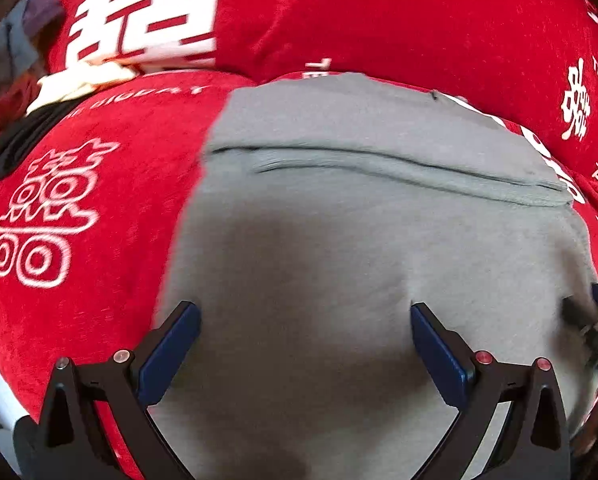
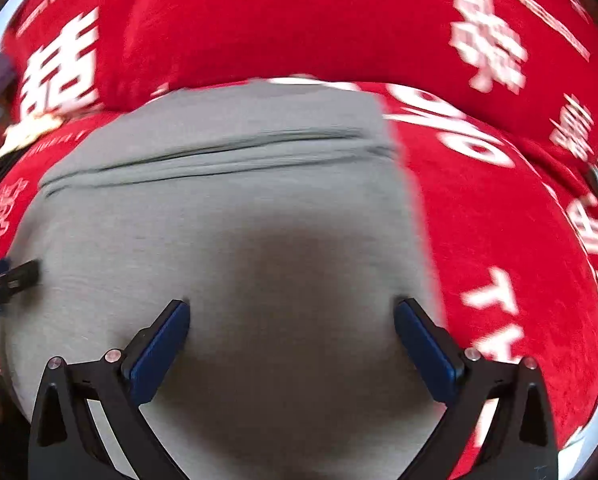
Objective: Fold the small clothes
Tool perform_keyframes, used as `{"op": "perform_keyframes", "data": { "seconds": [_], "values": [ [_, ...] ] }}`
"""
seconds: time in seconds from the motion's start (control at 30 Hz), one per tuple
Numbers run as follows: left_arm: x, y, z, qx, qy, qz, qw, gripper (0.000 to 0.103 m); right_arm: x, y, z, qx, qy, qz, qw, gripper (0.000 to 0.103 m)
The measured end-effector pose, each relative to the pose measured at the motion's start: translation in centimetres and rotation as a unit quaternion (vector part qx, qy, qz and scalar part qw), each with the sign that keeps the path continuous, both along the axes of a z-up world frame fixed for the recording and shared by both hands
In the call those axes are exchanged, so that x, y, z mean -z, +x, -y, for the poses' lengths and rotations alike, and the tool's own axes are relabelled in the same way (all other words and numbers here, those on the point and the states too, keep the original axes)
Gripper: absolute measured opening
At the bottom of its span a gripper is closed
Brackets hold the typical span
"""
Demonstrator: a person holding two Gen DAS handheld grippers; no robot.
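A grey garment (image 1: 359, 208) lies flat on a red cloth with white characters (image 1: 99, 184), with a folded edge running across its far part. My left gripper (image 1: 305, 312) hovers open just above the garment's near half, nothing between its blue pads. In the right wrist view the same grey garment (image 2: 219, 208) fills the middle, and my right gripper (image 2: 291, 308) is open over it, close to its right edge. The right gripper's tip (image 1: 595, 320) shows at the right edge of the left view. The left gripper's tip (image 2: 11, 276) shows at the left edge of the right view.
The red cloth (image 2: 499, 220) covers the whole surface and rises in a fold behind the garment. A heap of other clothes, cream, dark and grey (image 1: 31, 92), lies at the far left.
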State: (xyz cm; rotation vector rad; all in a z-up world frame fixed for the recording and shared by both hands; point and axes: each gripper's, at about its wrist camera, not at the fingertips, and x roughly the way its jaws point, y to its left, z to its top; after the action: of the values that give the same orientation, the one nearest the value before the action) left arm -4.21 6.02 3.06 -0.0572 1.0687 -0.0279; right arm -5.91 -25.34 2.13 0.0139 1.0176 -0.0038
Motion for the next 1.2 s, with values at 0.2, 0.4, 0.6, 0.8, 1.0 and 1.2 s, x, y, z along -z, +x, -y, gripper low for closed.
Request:
{"op": "perform_keyframes", "data": {
  "seconds": [0.2,0.4,0.6,0.8,1.0,1.2],
  "values": [
    [-3.4,2.3,-1.8,-0.032,-0.01,0.031,0.999,0.103,-4.7,2.0,4.3,0.091,0.003,0.028,0.995,0.102],
    [-3.9,10.5,2.1,-0.052,-0.018,0.001,0.9985,0.103,-5.8,12.3,-2.1,0.039,0.027,0.013,0.999,0.102],
    [-0.8,15.6,3.5,-0.074,-0.004,-0.056,0.9957,0.103,-0.4,19.9,-6.5,0.002,0.002,-0.082,0.997,0.102],
    [0.4,16.1,1.5,-0.04,0.003,-0.058,0.9975,0.103,0.1,20.0,-0.5,0.018,-0.034,-0.076,0.996,0.102],
    [-2.2,14.0,-3.0,-0.058,0.009,-0.036,0.9976,0.103,-2.4,16.1,8.9,0.086,0.007,-0.064,0.994,0.102],
    [-2.2,6.2,-6.4,-0.08,-0.037,-0.044,0.9951,0.103,-4.5,7.3,11.7,0.088,0.043,-0.029,0.995,0.102]
  ]
}}
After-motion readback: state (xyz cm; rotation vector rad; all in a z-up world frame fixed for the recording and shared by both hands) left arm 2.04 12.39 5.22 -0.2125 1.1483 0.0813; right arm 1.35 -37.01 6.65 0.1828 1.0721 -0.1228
